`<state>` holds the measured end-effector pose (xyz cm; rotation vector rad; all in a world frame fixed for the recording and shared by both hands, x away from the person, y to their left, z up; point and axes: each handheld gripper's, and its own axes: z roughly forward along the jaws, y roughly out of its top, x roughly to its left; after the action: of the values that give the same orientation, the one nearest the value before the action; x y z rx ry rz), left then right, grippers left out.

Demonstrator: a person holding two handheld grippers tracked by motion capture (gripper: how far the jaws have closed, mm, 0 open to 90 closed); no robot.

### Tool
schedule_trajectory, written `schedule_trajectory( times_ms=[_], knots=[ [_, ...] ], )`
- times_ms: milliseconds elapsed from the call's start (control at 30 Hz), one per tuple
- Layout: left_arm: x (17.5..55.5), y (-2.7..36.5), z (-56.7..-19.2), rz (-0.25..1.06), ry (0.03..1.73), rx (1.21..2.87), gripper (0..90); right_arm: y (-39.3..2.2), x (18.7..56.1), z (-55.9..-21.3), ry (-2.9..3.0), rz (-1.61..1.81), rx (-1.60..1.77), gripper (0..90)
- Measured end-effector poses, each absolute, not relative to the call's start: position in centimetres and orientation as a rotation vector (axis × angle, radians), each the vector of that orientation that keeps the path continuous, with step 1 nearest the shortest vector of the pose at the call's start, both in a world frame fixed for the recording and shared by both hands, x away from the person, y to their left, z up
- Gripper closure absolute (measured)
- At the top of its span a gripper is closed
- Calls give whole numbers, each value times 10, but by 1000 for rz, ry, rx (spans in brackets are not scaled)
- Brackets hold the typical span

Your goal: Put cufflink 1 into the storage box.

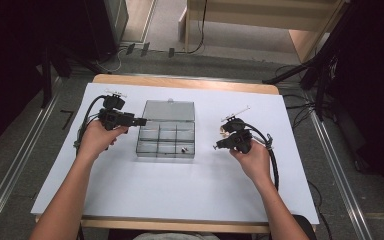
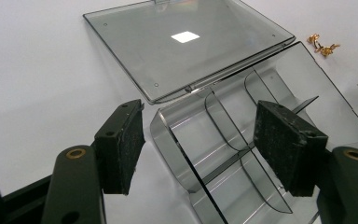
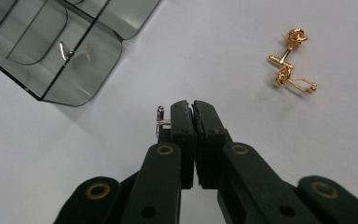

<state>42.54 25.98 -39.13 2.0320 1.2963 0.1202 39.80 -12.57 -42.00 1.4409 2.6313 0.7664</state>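
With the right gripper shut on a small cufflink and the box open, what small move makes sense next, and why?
Probably carry the right gripper toward the open compartment box and hold it over a free cell. Its jaws are closed with a silver cufflink sticking out at their side, one piece already lies in a cell, and the left gripper stands open at the box's corner.

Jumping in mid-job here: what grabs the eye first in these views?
The clear compartment box at the table's centre, its lid folded flat open behind it, with one small silver cufflink in a corner cell. The left gripper stands open astride the box's near corner. The right gripper is shut on a silver cufflink that sticks out beside its jaws, with two gold cufflinks lying on the white sheet nearby.
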Motion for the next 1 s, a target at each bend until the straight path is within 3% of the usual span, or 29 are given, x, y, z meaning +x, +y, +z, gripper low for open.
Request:
schedule_trajectory(
  times_ms=[1000],
  knots=[
    [412, 264, -390, 155, 1291, 2025, 342, -96, 397, -395, 2666, 878, 1312, 892]
  ],
)
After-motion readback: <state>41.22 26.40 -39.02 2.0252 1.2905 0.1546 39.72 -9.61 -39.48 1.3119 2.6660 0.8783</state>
